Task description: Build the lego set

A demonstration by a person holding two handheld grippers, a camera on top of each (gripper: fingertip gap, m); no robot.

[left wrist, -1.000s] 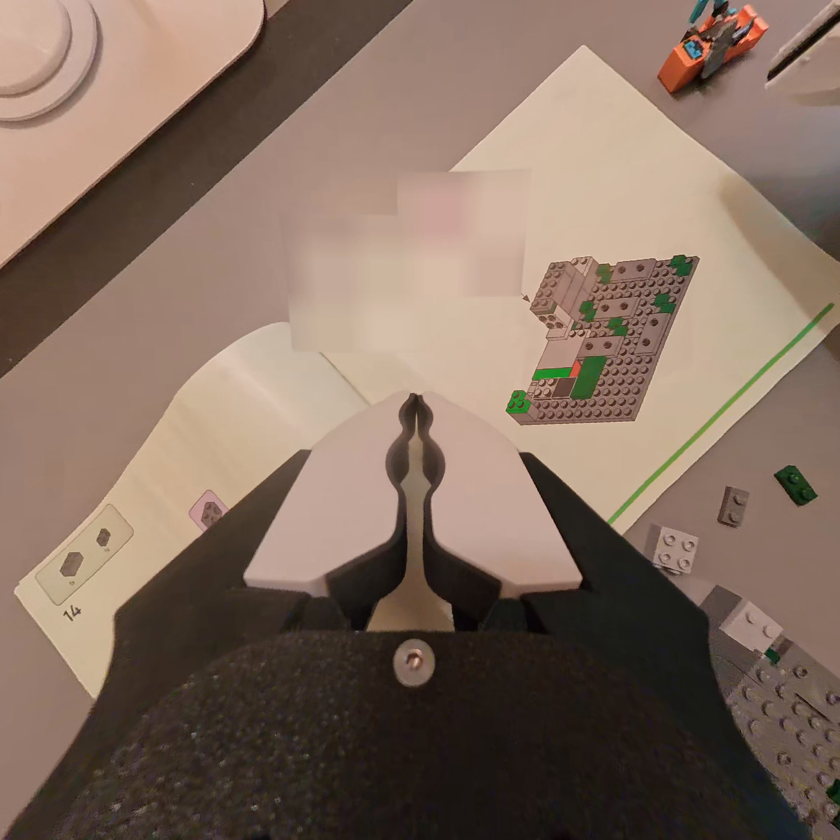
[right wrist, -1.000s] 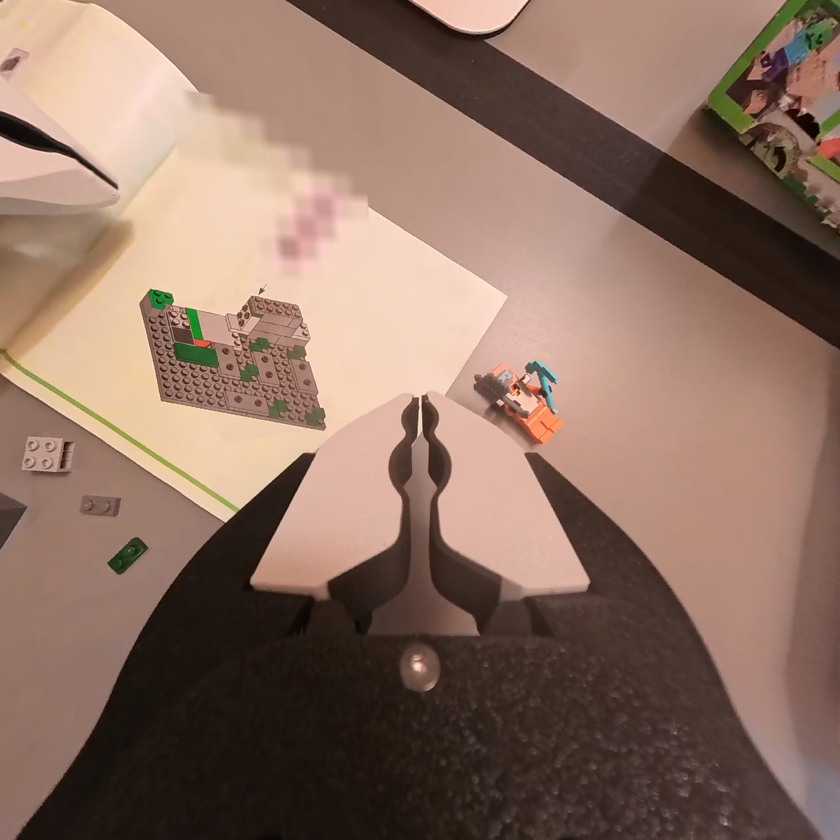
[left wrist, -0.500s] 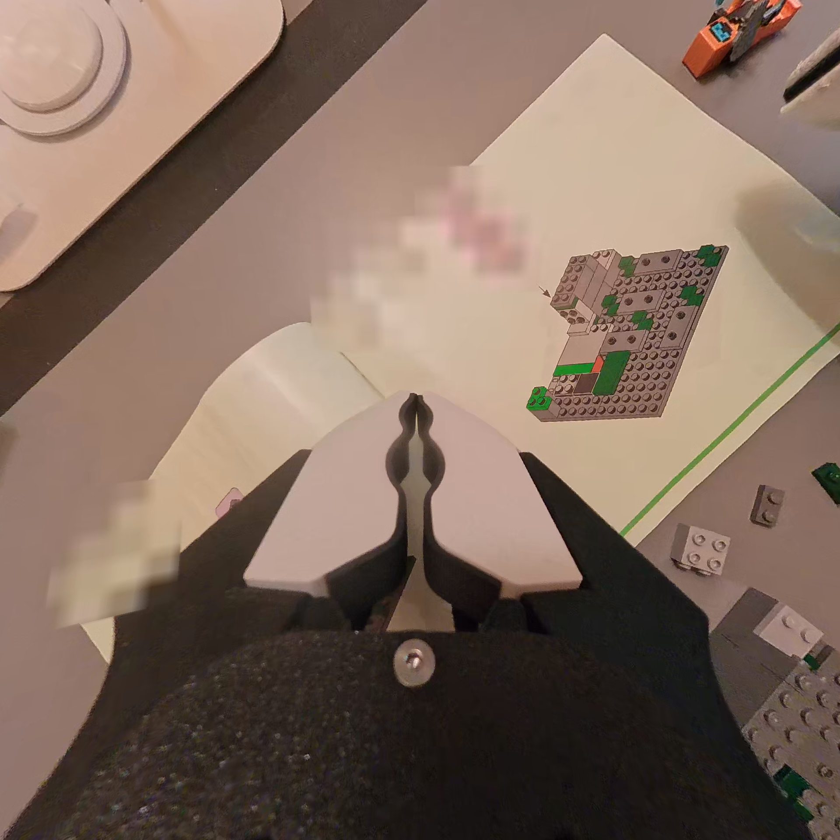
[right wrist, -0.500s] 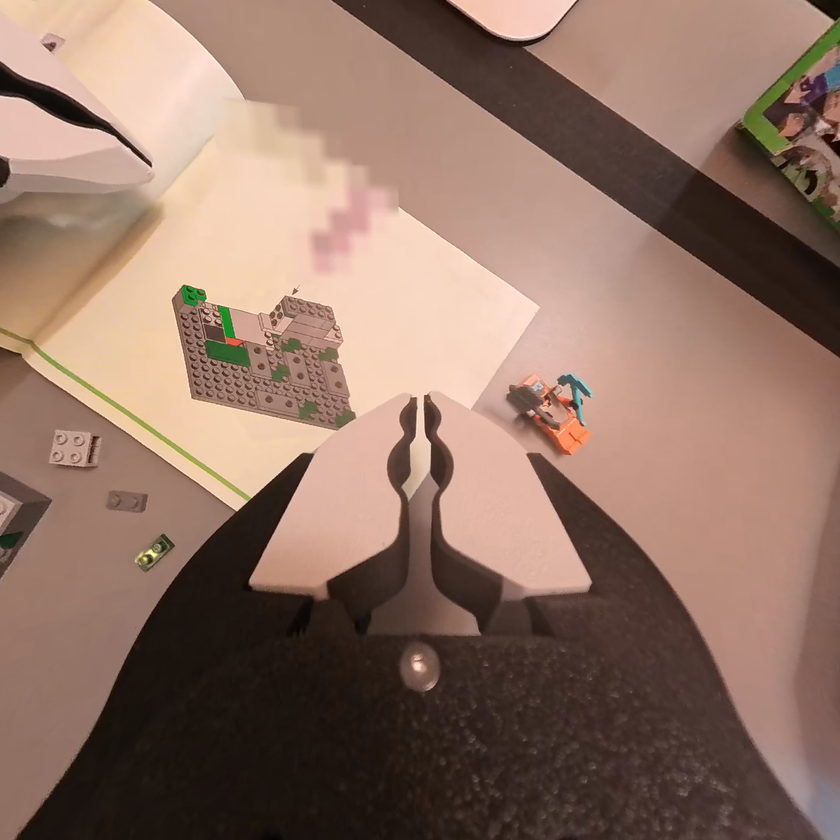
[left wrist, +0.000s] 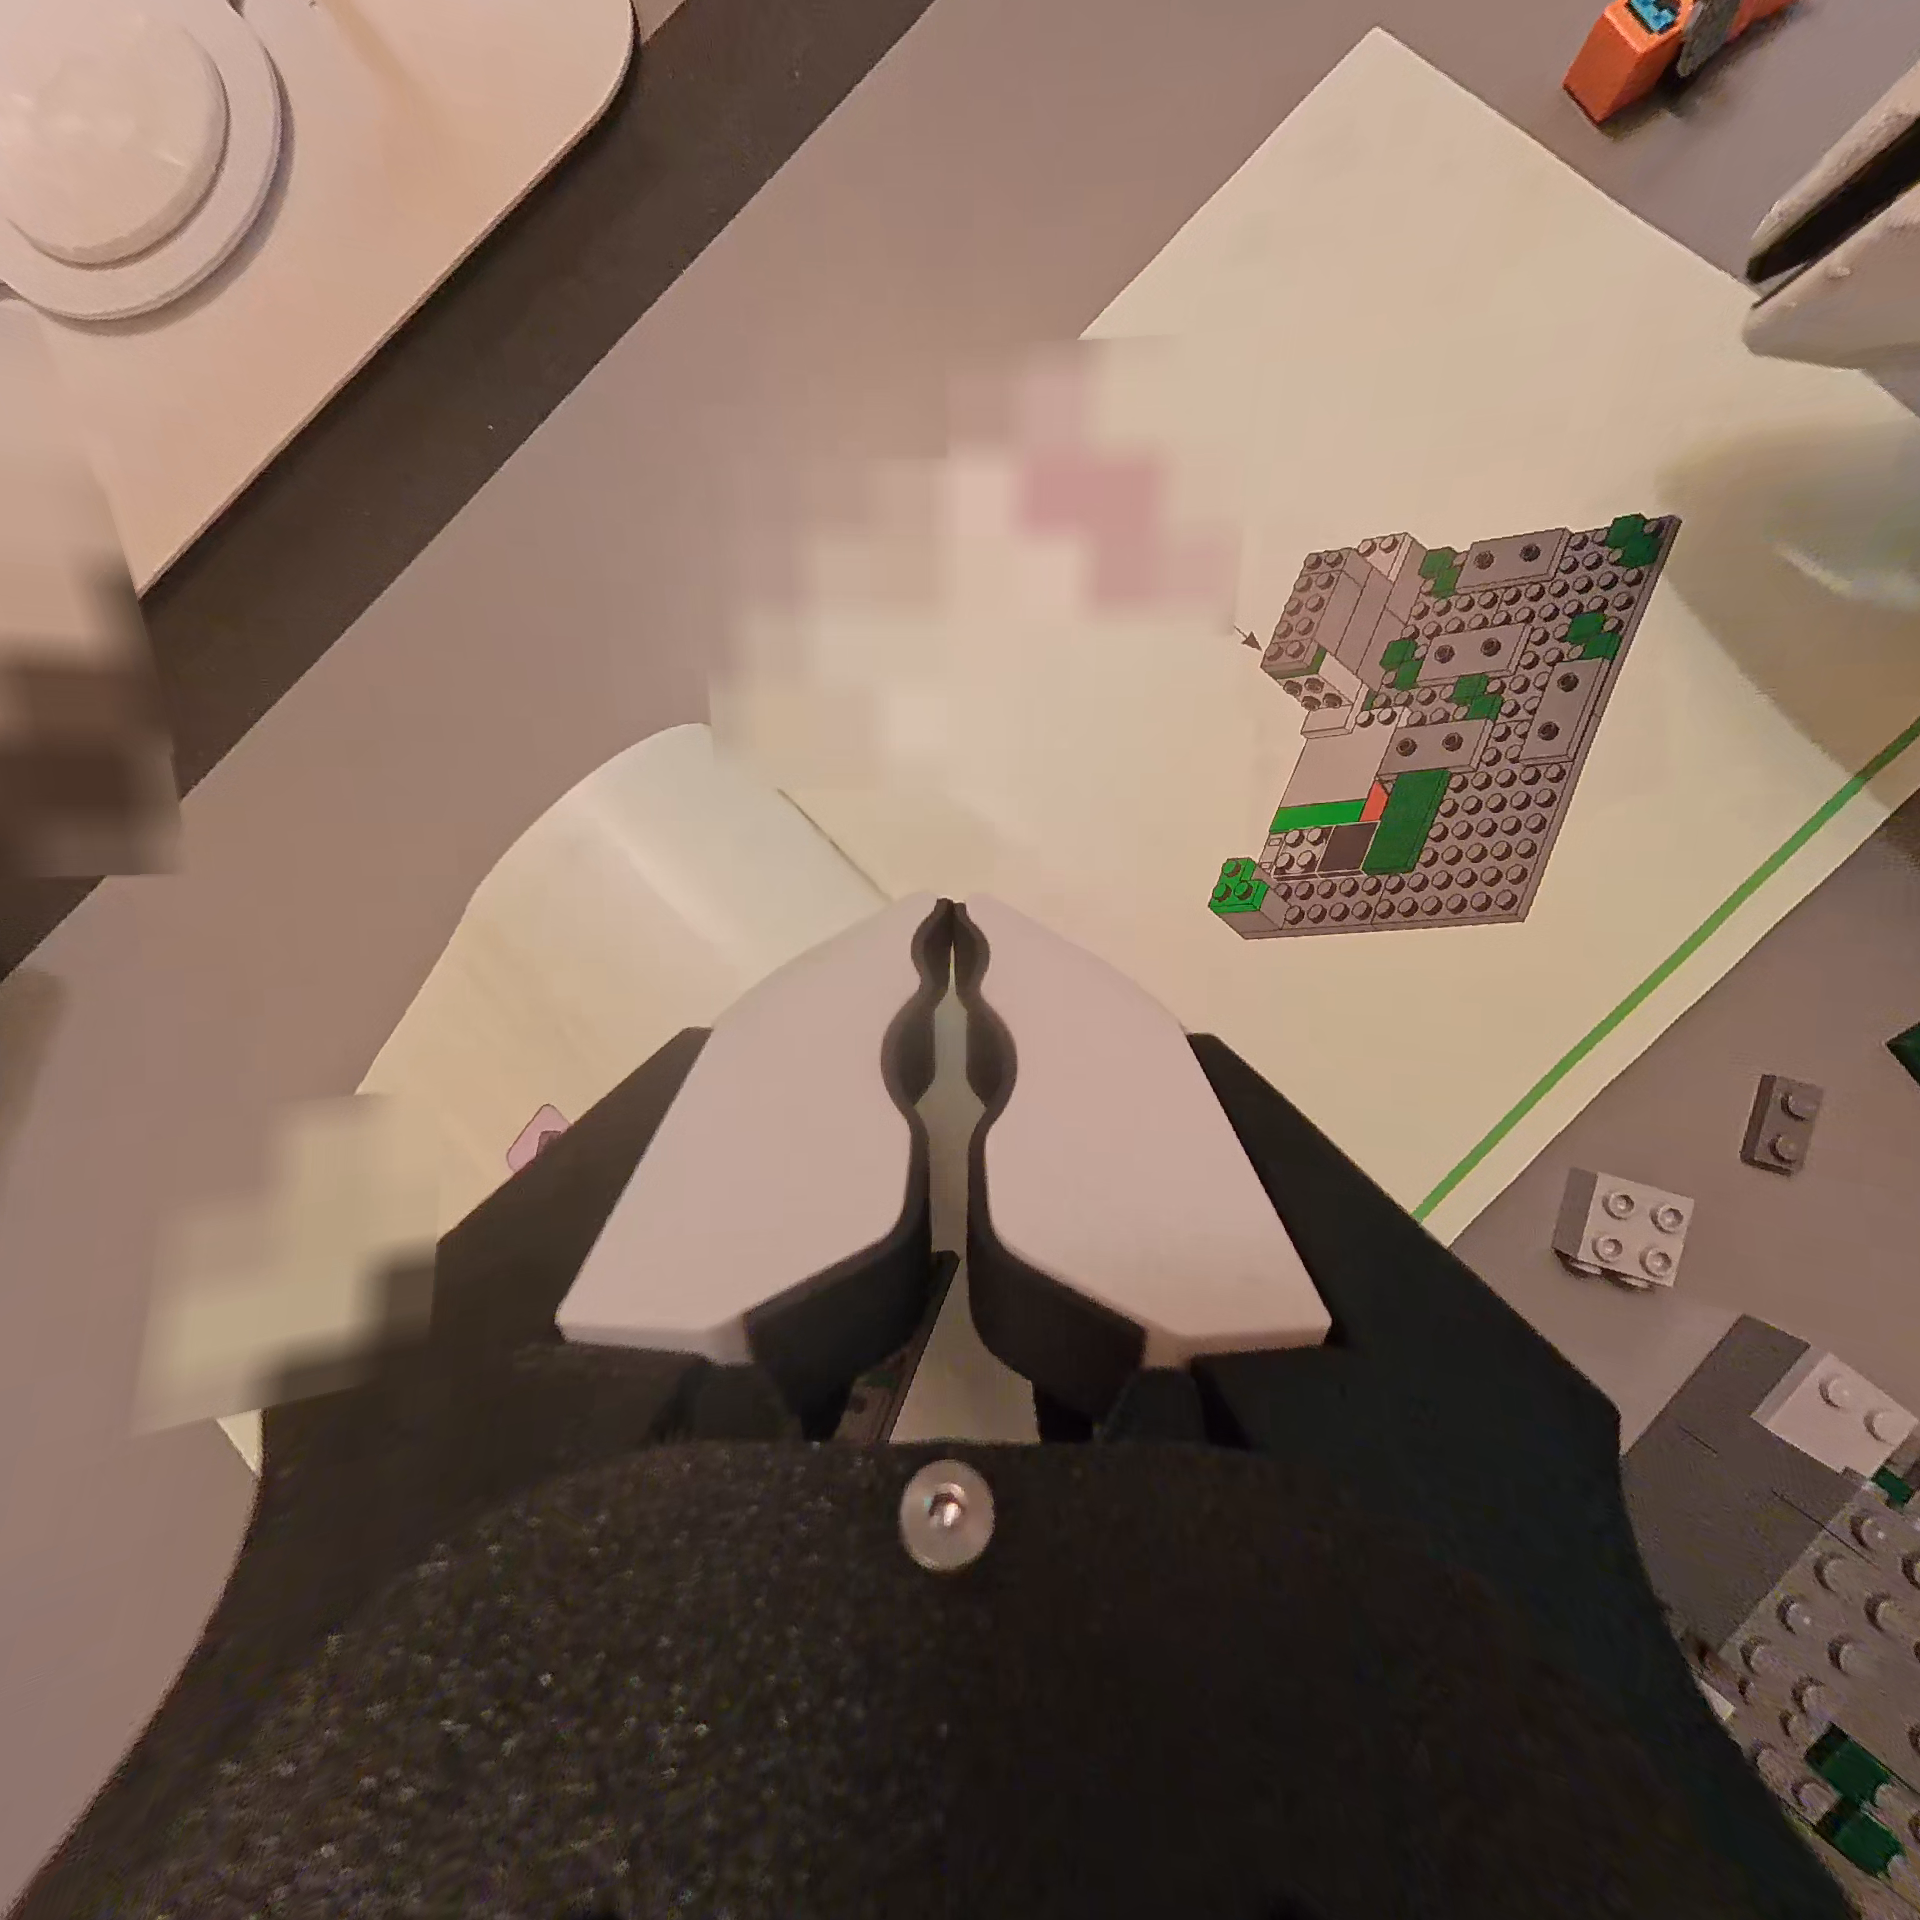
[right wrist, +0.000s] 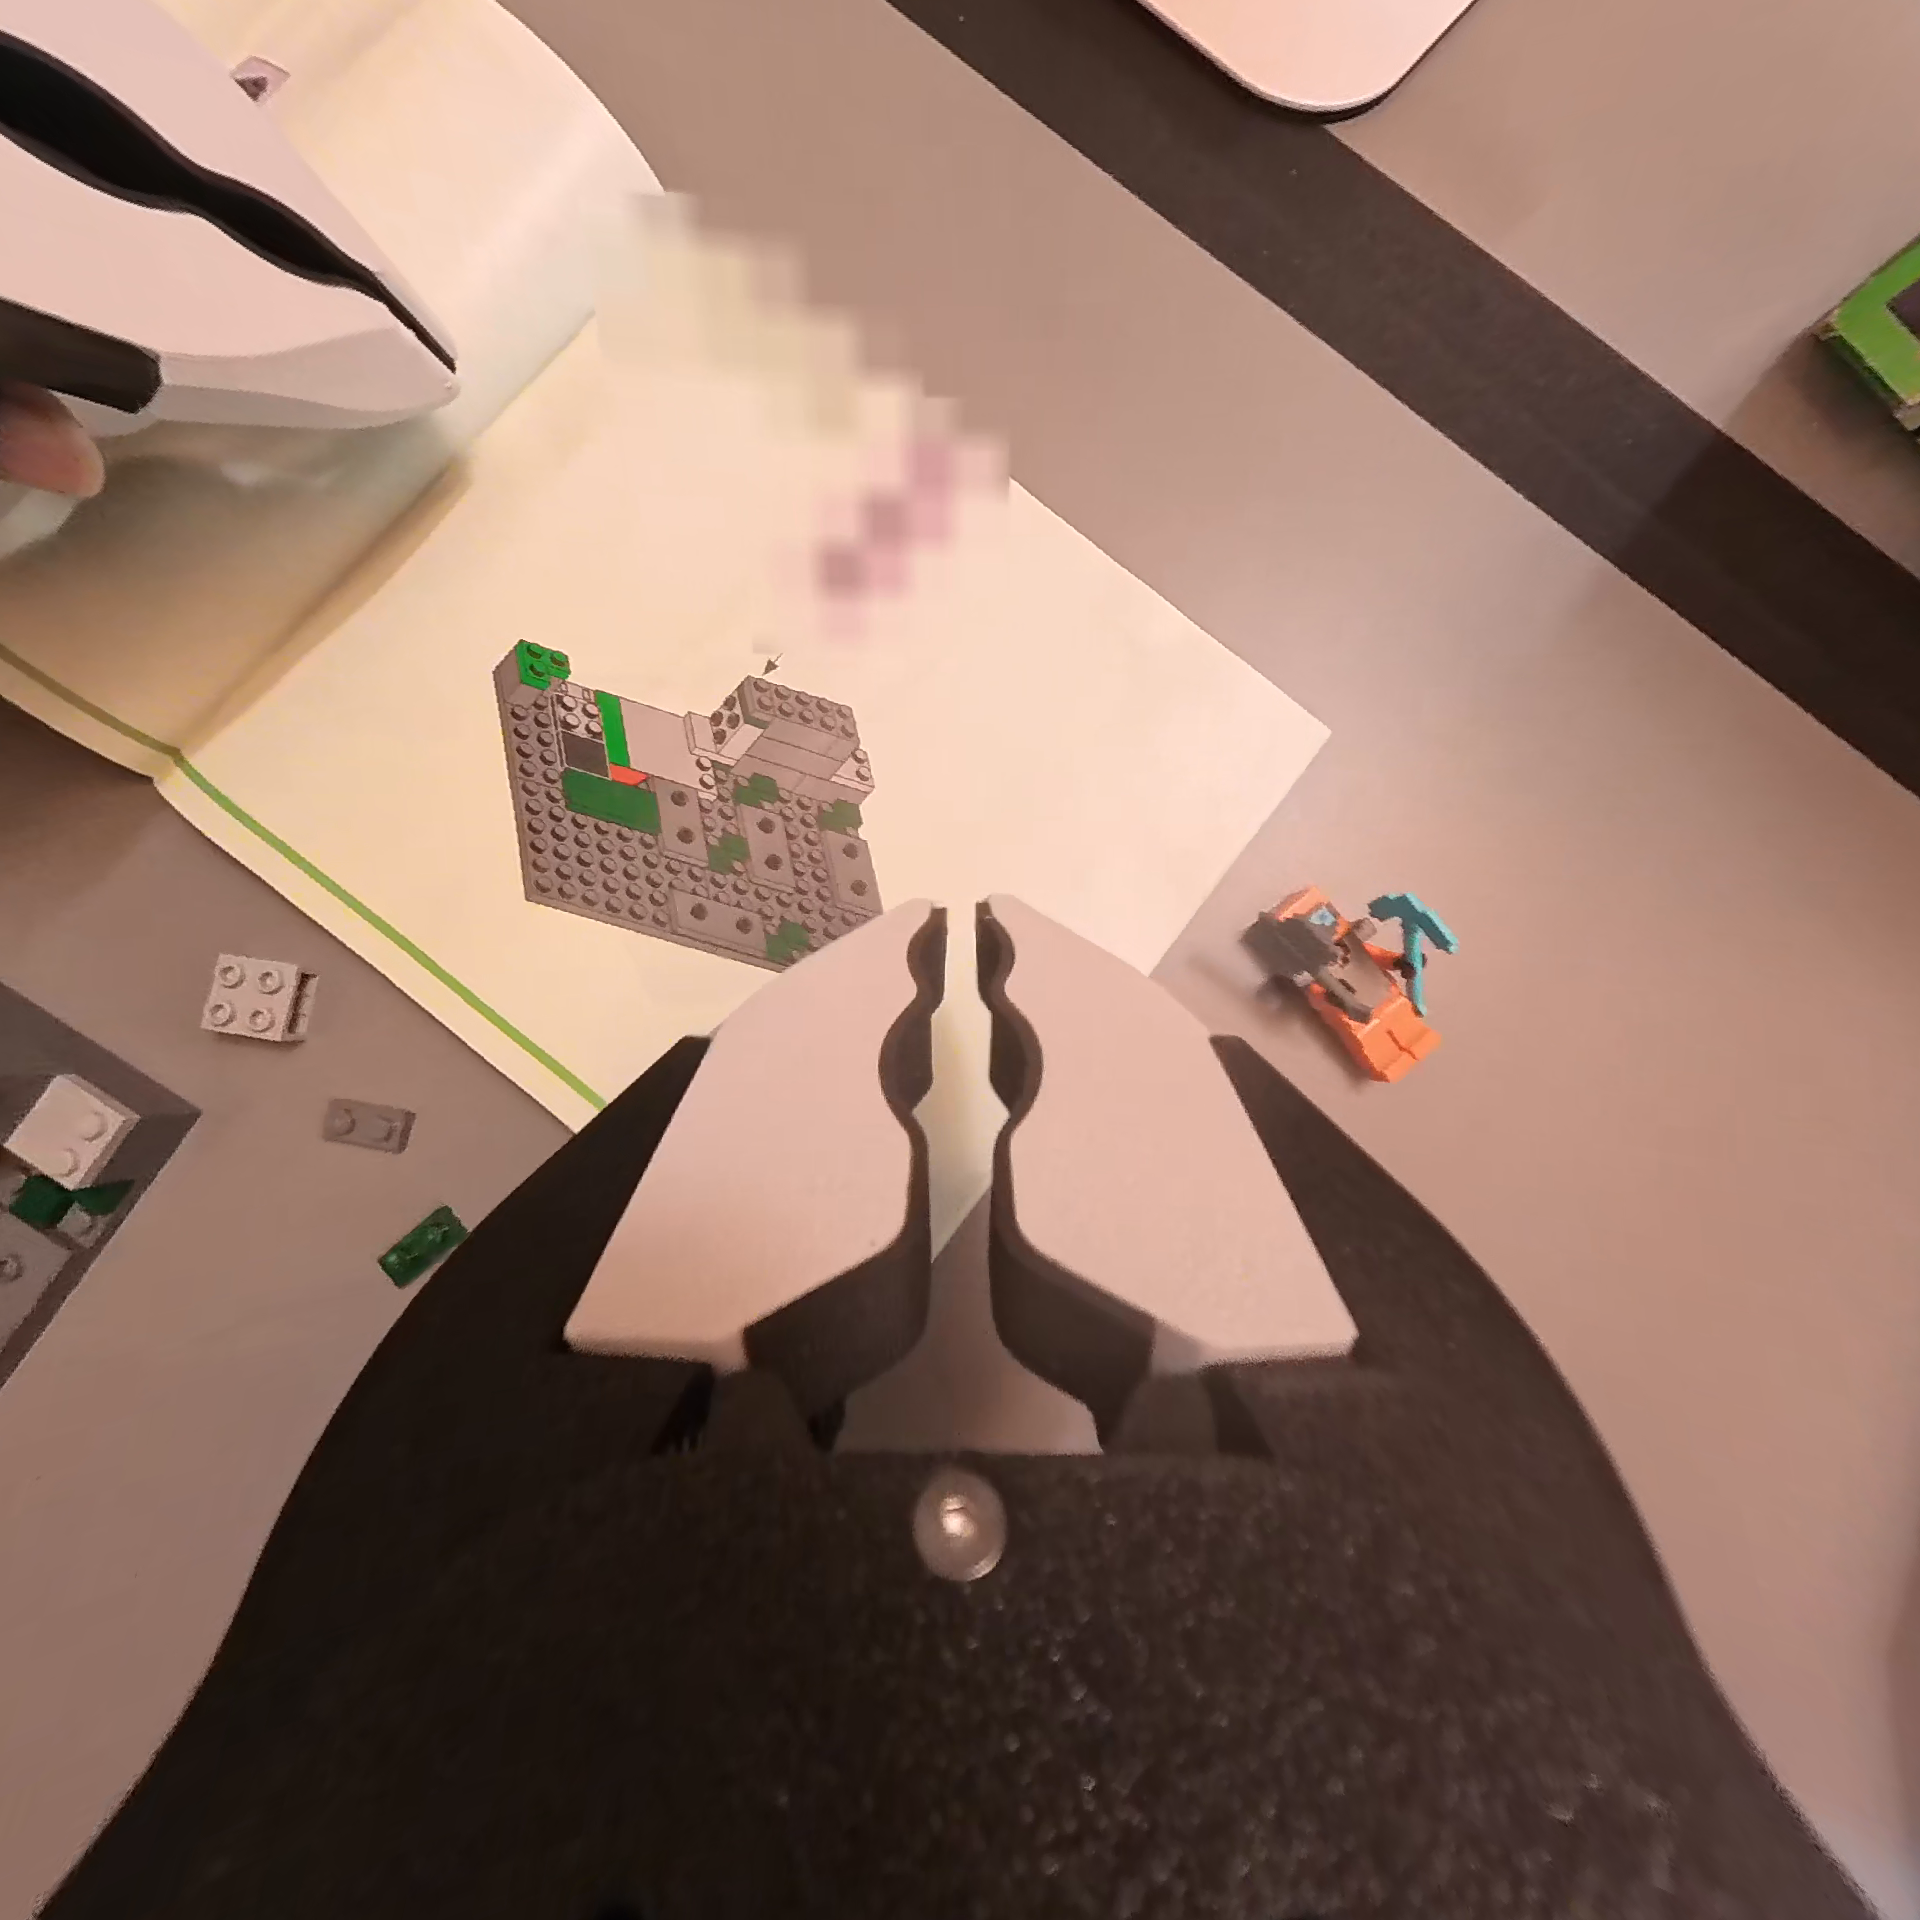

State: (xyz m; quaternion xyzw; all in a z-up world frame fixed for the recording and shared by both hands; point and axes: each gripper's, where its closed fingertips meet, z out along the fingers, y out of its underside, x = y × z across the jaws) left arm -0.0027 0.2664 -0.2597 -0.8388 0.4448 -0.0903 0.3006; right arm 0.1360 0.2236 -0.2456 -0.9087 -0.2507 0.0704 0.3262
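The left tool (left wrist: 951, 914) hovers above the open instruction booklet (left wrist: 1382, 343), its two fingers pressed together with nothing between them. The right tool (right wrist: 961, 914) hangs over the booklet's near corner with its fingers a narrow slit apart, also empty. Neither carries a piece, which suggests this is a pause to read the page rather than a placing step.

The booklet lies flat on the grey counter (right wrist: 1558, 675), open at a drawing of the grey baseplate with green patches and a raised grey block (right wrist: 696, 810); kept open and just beside the parts, it can be checked against the model at a glance. The left-hand page curls upward, and the left tool sits over it, perhaps to hold the spread flat, though I cannot tell whether it touches the paper.

The loose pieces wait off the booklet's green-lined edge: a light grey two-by-two brick (right wrist: 260, 997), a small dark grey plate (right wrist: 369, 1124) and a small green plate (right wrist: 421, 1245), all apart from one another so each can be pinched singly. The partly built model (left wrist: 1829, 1621) stands at the counter's near side, close to those pieces. An orange figure with a teal pickaxe (right wrist: 1351, 977) lies beyond the booklet's corner, out of the way. A green box (right wrist: 1881, 343) sits at the far edge.

The next move is probably picking the brick that the drawing's arrow calls for.
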